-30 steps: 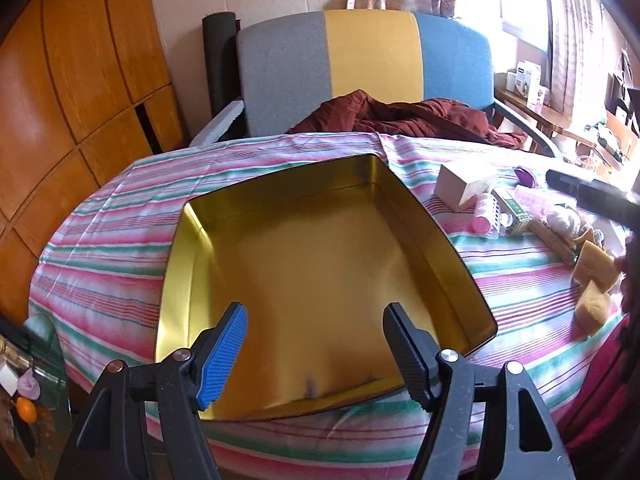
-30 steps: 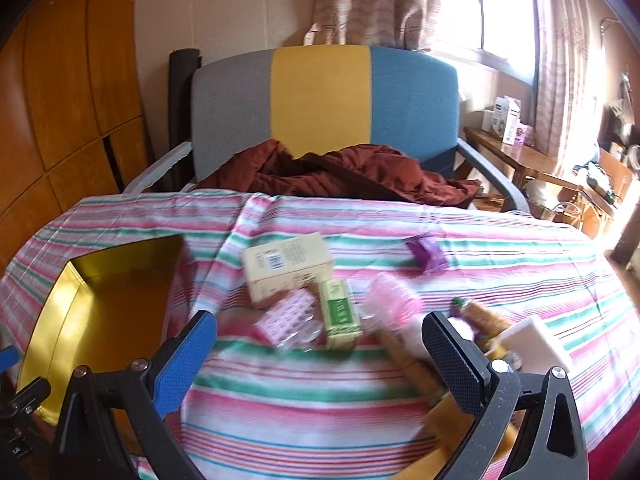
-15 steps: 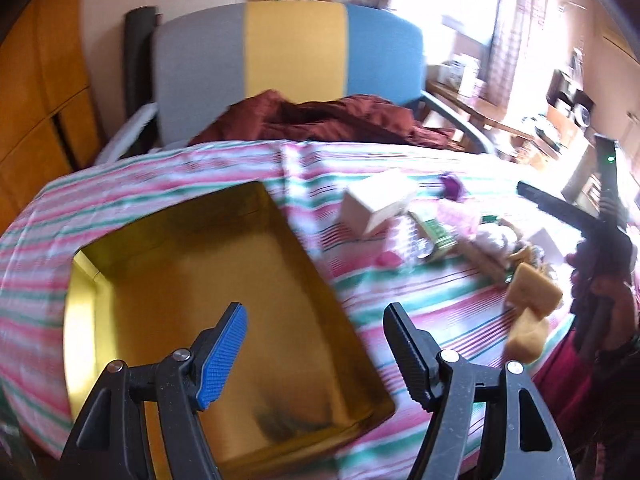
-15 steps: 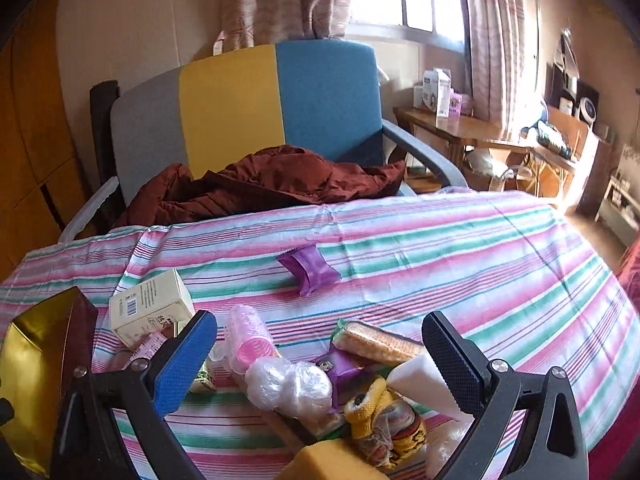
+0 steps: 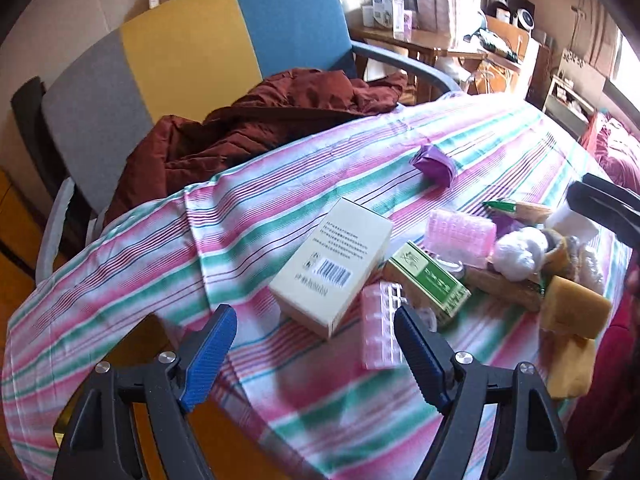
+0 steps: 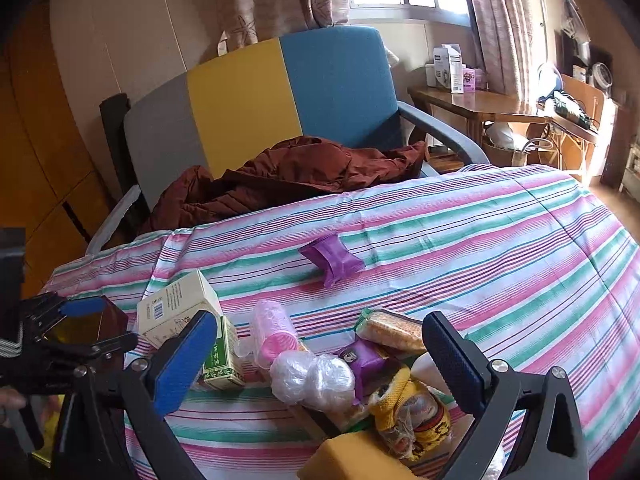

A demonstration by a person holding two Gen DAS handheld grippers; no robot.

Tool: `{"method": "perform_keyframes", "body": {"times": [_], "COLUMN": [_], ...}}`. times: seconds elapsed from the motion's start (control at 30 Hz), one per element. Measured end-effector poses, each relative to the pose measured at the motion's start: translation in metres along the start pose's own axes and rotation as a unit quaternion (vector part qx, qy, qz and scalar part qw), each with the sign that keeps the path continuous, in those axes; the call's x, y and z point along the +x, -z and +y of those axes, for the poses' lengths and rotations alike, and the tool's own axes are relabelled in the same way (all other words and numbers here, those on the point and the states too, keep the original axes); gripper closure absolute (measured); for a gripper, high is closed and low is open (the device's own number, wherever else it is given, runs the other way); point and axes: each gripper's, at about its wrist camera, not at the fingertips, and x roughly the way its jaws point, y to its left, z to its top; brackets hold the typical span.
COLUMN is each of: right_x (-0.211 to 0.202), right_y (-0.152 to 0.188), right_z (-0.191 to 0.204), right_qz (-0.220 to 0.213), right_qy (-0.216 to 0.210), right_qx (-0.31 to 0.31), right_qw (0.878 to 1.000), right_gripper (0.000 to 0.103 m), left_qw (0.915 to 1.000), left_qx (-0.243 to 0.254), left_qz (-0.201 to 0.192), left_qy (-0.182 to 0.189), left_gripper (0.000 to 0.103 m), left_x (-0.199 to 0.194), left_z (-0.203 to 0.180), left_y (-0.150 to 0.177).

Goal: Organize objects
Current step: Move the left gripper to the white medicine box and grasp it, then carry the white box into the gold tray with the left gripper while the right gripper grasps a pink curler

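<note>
A pile of small items lies on the striped tablecloth (image 6: 500,240): a cream box (image 5: 332,264) (image 6: 176,312), a green box (image 5: 430,284) (image 6: 220,356), a pink roller (image 5: 460,232) (image 6: 276,336), white plastic balls (image 6: 312,376), a biscuit pack (image 6: 392,330) and a yellow sponge (image 5: 572,308). A purple wrapper (image 6: 332,260) lies apart, farther back. My left gripper (image 5: 316,360) is open just short of the cream box. My right gripper (image 6: 320,360) is open over the plastic balls. The gold tin (image 6: 80,328) shows only as a corner at the left.
Behind the table stands a grey, yellow and blue chair (image 6: 240,100) with a red-brown jacket (image 6: 300,172) on its seat. A wooden side table (image 6: 480,104) with boxes is at the back right. The cloth's right half holds nothing beyond the pile.
The left gripper has swung right, away from the gold tin and onto the pile of items. The right gripper has shifted right and closer to the pile. Both stay open.
</note>
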Motion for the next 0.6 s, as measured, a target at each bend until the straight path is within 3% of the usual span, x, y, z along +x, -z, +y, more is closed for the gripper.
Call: {"method": "perform_keyframes", "body": {"times": [0.37, 0.4, 0.47, 0.6], "right_x": [0.007, 0.008, 0.009, 0.011], "right_y": [0.003, 0.003, 0.003, 0.007], "right_z": [0.008, 0.008, 0.008, 0.014], "right_qz": [0.017, 0.019, 0.023, 0.034], "right_qy": [-0.012, -0.012, -0.013, -0.022], "right_qx": [-0.021, -0.022, -0.022, -0.036], "right_qw": [1.0, 1.0, 0.999, 0.999], "right_gripper": [0.0, 0.0, 0.0, 0.0], "left_qw": [0.9983, 0.9981, 0.9969, 0.9951], "left_qx": [0.005, 0.002, -0.016, -0.051], "left_qz": [0.046, 0.047, 0.05, 0.037], "left_qy": [0.036, 0.04, 0.058, 0.075], "left_gripper": [0.021, 0.025, 0.05, 0.052], "left_x": [0.063, 0.065, 0.07, 0.058], "left_z": [0.004, 0.004, 0.007, 0.016], "left_y": [-0.027, -0.028, -0.028, -0.02]}}
